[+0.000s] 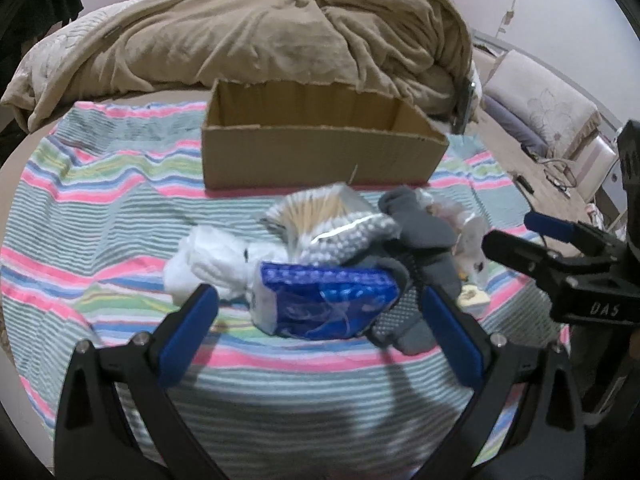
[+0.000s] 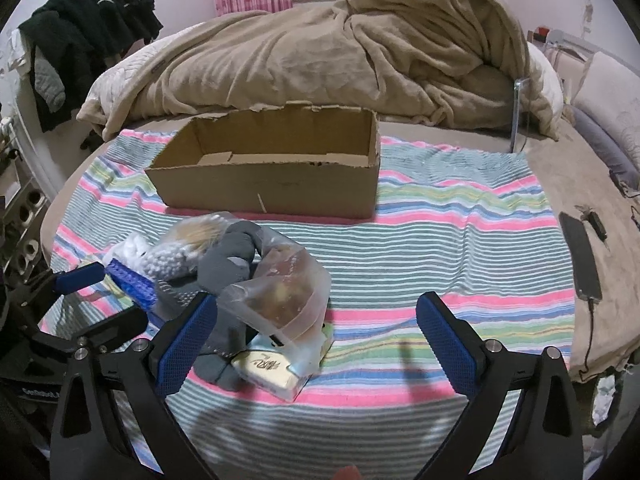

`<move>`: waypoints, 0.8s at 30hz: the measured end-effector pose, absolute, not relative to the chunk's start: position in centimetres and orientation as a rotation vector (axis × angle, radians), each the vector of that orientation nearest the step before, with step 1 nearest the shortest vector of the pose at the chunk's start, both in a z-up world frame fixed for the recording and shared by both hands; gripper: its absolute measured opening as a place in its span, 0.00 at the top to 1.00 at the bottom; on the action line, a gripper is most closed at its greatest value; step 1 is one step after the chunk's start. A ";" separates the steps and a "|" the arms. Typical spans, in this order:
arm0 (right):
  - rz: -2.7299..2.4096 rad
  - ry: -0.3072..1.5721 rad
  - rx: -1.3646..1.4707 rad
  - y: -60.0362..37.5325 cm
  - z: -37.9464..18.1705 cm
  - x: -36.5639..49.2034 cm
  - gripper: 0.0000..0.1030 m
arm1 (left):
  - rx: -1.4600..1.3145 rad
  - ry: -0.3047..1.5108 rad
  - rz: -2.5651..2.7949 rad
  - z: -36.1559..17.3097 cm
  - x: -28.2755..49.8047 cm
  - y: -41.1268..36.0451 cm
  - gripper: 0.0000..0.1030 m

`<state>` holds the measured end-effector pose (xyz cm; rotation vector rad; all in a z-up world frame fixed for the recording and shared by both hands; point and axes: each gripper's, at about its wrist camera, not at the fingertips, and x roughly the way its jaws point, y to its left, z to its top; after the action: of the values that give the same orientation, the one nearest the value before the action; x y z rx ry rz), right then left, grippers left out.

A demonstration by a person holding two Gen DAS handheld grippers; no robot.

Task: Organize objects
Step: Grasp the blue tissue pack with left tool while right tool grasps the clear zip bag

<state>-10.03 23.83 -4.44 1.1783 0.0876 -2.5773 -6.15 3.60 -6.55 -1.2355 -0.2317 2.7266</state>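
Left wrist view: left gripper [image 1: 316, 312] jaws spread wide, empty, the blue tissue pack [image 1: 326, 304] between them; cardboard box [image 1: 320, 152] beyond. Right gripper [image 2: 316, 316] equally wide, empty. Closing may snag the grey glove [image 1: 420, 248] alongside.

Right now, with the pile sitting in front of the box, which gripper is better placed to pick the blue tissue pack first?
Left. The left gripper is open with the blue tissue pack squarely between its fingers. The right gripper is open too, but faces the clear plastic bag, with the pack off to its left.
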 end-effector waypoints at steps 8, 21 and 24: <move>-2.534 0.077 1.220 23.6 -6.1 -11.1 0.07 | -1.304 -0.195 2.695 -8.5 -7.6 3.9 0.12; -2.473 0.027 1.186 23.6 -6.8 -11.7 0.54 | -1.271 -0.198 2.682 -8.8 -7.3 3.9 0.27; -2.487 0.004 1.160 24.1 -6.0 -11.3 0.55 | -1.246 -0.189 2.688 -8.1 -6.7 4.0 0.28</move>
<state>-11.28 24.10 -6.03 1.1602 0.0042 -2.4874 -6.73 4.04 -8.11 -1.2462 -0.1895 2.6877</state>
